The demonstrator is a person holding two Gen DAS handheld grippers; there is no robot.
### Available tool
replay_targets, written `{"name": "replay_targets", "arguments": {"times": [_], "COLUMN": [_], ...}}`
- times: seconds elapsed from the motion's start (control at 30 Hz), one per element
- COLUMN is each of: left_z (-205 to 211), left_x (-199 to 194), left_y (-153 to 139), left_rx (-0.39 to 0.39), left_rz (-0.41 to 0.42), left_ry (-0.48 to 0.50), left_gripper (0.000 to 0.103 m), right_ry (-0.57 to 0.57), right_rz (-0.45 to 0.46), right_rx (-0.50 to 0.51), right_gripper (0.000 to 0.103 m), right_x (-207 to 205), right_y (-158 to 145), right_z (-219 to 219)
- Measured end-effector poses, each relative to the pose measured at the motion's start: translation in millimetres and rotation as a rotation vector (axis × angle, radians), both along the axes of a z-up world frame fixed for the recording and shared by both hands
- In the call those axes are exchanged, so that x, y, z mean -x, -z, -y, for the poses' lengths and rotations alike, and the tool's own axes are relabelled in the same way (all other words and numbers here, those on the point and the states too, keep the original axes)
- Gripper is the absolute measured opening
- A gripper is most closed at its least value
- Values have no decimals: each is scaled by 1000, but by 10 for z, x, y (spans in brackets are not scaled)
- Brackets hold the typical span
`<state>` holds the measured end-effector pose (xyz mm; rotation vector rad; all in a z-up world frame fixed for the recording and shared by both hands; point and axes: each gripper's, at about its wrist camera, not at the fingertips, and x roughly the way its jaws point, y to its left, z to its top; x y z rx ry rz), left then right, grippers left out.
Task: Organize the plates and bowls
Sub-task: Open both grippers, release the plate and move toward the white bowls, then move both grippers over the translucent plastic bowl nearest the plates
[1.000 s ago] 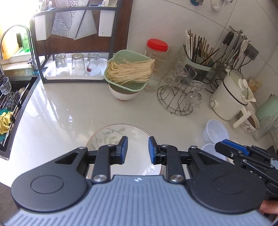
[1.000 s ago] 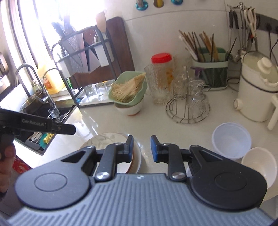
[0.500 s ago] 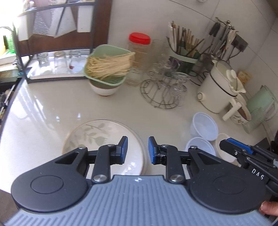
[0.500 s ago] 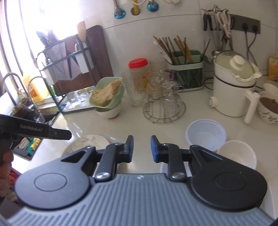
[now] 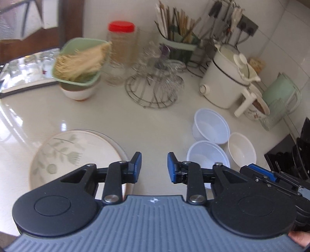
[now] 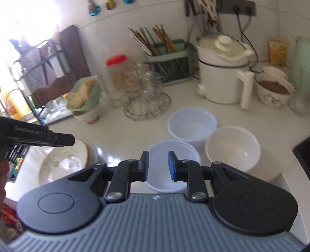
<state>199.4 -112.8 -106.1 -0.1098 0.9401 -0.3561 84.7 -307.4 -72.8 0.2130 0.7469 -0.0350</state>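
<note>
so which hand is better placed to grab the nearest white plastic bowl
Right. The right gripper is lined up over the nearest white plastic bowl, fingers empty. The left gripper, its jaws opening on nothing, sits between the leaf-patterned plate and that bowl.

Daylight from the far-left window [image 6: 33, 17] overexposes that corner and leaves glare on the countertop [image 5: 64, 124], while motion blur smears the far clutter and fisheye distortion bends the wall tiles [image 5: 281, 38] at the edges.
</note>
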Motion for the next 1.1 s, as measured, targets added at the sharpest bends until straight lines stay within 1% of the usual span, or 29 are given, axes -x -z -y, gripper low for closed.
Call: {"name": "replay_targets", "arguments": {"times": [0.1,0.17,0.23,0.27,0.3,0.37,0.4,0.53,0.63,0.67,0.73,0.83,0.9,0.93,1.0,1.1], "left_z": [117,160,204,224,238,288,321,466,564,592,663,719,721,723,719,695], "left_x": [-54,-98,-149,-174,-203,-268,-302,-374,-438,-445,-450,-458,-458,-458,-463,-432], "left_y": [164,262,333,366,393,453,489,625,774,809,863,933,958,965,969,921], "left_rx": [-25,-17,-9,0,15,42,52,91,131,134,120,122,130,139,158,144], "left_rz": [-11,-39,-58,-65,-70,-84,-95,-138,-204,-203,-199,-214,-220,-217,-223,-218], "left_ry": [35,44,56,62,71,91,96,104,112,111,123,118,105,108,112,110], "left_gripper": [44,45,46,50,54,55,55,54,53,53,49,34,22,20,10,9], "right_ry": [33,58,71,65,70,80,85,136,174,182,201,216,225,222,211,198], "right_rz": [-13,-16,-29,-32,-34,-30,-37,-48,-74,-80,-85,-96,-106,-104,-98,-103], "right_rx": [4,-4,-32,-50,-58,-57,-58,-72,-94,-102,-121,-150,-158,-171,-186,-172], "right_gripper": [26,26,26,27,36,46,44,44,44,44,44,37,27,25,17,17], "right_x": [26,38,28,20,21,11,-19,-58,-101,-114,-126,-147,-155,-150,-147,-155], "right_y": [121,180,244,267,286,329,358,445,561,599,669,754,803,820,830,806], "right_z": [83,134,185,204,218,230,240,318,385,402,438,462,467,472,465,414]}}
